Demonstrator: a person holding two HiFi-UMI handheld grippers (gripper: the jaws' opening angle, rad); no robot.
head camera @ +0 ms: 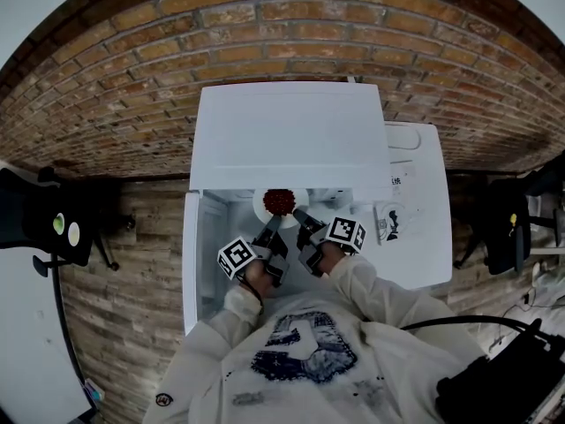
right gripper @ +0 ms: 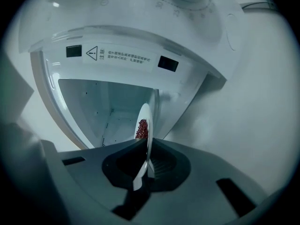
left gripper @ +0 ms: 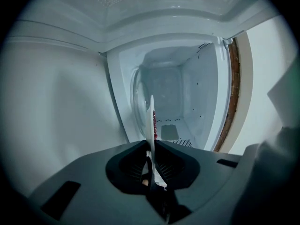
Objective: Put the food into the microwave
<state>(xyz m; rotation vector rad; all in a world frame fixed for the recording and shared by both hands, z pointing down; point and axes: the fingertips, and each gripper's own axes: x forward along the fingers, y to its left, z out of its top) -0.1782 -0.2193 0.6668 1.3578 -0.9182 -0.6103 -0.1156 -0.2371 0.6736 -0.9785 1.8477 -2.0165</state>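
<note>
Soft, even light in the head view, and the white microwave [head camera: 291,140] top shines bright with no harsh glare. Fisheye bends the brick wall [head camera: 132,69] behind the microwave, and the corners wash out. Both gripper views run dimmer and bluish, ringed by black vignette. The foreground below the microwave opening is shadowed and soft.

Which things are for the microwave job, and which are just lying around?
For the job: plate, red food on it, microwave, its open door, left gripper and right gripper, both gripping the plate.
Just lying about: printed sheet beside the microwave, black bag.
</note>
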